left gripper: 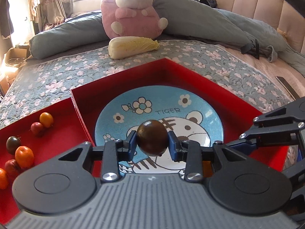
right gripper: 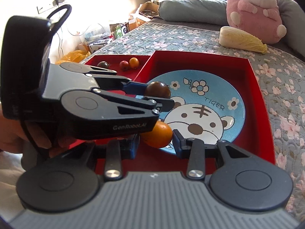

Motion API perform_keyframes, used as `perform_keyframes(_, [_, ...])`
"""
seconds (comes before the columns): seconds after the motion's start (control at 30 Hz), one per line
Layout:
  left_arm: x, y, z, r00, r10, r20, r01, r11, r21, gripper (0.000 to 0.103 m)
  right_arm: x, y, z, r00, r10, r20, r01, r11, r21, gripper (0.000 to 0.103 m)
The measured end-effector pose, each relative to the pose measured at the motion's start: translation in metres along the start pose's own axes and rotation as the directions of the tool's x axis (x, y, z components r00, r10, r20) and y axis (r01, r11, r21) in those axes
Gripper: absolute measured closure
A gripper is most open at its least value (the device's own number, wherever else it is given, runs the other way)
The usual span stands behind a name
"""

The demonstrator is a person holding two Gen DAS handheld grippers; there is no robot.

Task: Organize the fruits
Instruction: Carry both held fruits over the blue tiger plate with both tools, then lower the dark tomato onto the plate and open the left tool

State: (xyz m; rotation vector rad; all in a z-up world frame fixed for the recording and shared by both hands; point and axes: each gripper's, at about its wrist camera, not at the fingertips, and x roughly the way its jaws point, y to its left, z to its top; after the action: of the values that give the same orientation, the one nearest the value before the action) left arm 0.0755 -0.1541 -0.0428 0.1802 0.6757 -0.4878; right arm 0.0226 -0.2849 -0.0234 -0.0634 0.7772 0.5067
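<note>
Two grippers: both over the right-hand red box, which sits on a floral quilt [left gripper: 57, 76].
Left gripper [left gripper: 152, 142]: blue pads pressed on either side of one dark brown tomato [left gripper: 152, 140]; the fruit hangs above the middle of the plate, clear of its surface in the right wrist view.
Right gripper [right gripper: 156, 143]: one orange fruit [right gripper: 157, 134] sits between its blue pads at the plate's 7 o'clock edge; the right pad shows a sliver of gap and the left pad is partly hidden by the other gripper, so I cannot tell whether it grips.
Plates: one, blue, printed with a cartoon tiger and the word TIGER [left gripper: 213, 122], lying inside the right box.
Red boxes: two, side by side and touching; the right box [left gripper: 219, 87] holds the plate, the left box [left gripper: 63, 131] holds loose fruit.
Fruit in left box, left wrist view: six counted; three orange [left gripper: 46, 119], two red [left gripper: 36, 127], one dark [left gripper: 13, 144]; one orange piece is cut off by the frame edge at 9 o'clock.
Bed, beyond the boxes at 12 o'clock: one napa cabbage [left gripper: 131, 46], one pink plush rabbit [left gripper: 131, 9] just behind it, and a grey-blue rolled duvet [left gripper: 219, 24] behind both.
</note>
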Motion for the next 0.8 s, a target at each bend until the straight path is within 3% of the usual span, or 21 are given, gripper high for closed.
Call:
perform_keyframes(0.4, [0.013,0.005,-0.007,0.999,-0.005,-0.046,0.004,1.0,-0.003,0.062,0.012,-0.003,-0.008,0.999,0.001,-0.047,-0.001,1.0,0.003,0.062])
perform_keyframes(0.8, [0.002,0.01,-0.002,1.0,0.024,0.0,-0.024,0.999,-0.03,0.043,0.015,-0.006,-0.006,0.999,-0.013,-0.041,0.013,1.0,0.018,0.062])
